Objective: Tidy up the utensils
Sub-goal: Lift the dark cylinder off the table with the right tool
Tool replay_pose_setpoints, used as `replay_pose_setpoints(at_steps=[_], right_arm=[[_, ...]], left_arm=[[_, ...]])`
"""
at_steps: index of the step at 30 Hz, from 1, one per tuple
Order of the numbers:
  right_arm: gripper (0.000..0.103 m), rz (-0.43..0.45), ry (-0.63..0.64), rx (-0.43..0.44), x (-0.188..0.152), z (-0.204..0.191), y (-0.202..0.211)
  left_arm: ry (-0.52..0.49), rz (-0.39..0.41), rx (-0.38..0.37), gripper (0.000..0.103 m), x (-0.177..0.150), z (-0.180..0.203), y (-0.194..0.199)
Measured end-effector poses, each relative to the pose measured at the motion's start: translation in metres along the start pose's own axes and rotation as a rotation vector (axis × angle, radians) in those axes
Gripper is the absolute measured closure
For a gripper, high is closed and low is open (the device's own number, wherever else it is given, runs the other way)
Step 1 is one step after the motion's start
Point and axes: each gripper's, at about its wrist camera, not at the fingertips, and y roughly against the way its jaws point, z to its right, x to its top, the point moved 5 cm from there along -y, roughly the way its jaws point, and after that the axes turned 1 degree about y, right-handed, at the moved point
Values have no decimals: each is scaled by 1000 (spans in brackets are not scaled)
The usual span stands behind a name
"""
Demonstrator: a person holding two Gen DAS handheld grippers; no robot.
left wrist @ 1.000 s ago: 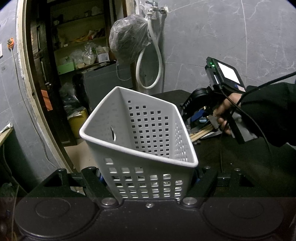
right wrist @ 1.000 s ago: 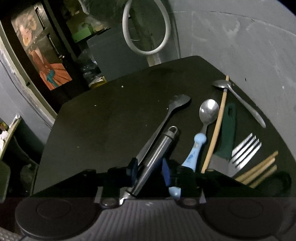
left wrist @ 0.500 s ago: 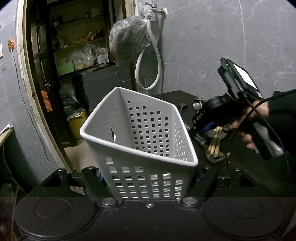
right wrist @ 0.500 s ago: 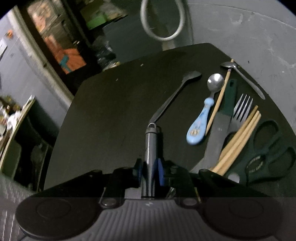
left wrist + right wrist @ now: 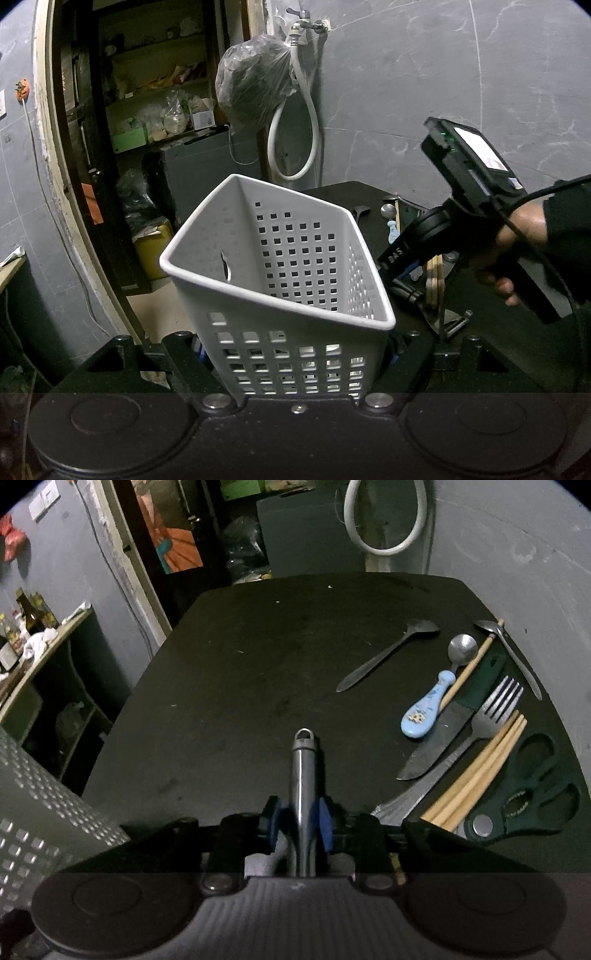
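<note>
- Right now my right gripper point(image 5: 300, 821) has a steel-handled utensil point(image 5: 303, 771) between its blue pads point(image 5: 324, 823), lifted off the black table point(image 5: 240, 686). Jaws are easing apart slightly, but the pads look in contact with the handle.
- Handling: rigid, smooth metal, probably slippery and end-heavy. I'd grip mid-handle, not near the hanging loop.
- Left gripper point(image 5: 295, 373) is closed on the base of the white perforated basket point(image 5: 280, 280), tilted with its mouth facing up and away. Light, slightly flexible plastic.
- Basket interior looks empty.
- On the table: blue-handled spoon point(image 5: 424, 712), knife point(image 5: 439, 738), fork point(image 5: 491, 709), chopsticks point(image 5: 480, 771), scissors point(image 5: 528, 797).
</note>
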Motion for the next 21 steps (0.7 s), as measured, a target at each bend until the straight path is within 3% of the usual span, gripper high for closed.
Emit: replay_pose_setpoints(at_steps=[5,7,11,15,21], right_arm=[[76,-17,33,-44,1,-7,-3],[83,-17,32,-53,1,-6,-4],[84,1,-4,-51,-2,-4,-2],[84,24,-109,40,-3,9,4],[84,177,-163,178,-5,22,40]], left_arm=[[1,1,1,24,1,0,0],[1,2,1,24,1,0,1],[1,2,1,24,1,0,1],[1,2,0,24,1,0,1],[-3,4,-1,24,2,1,2]])
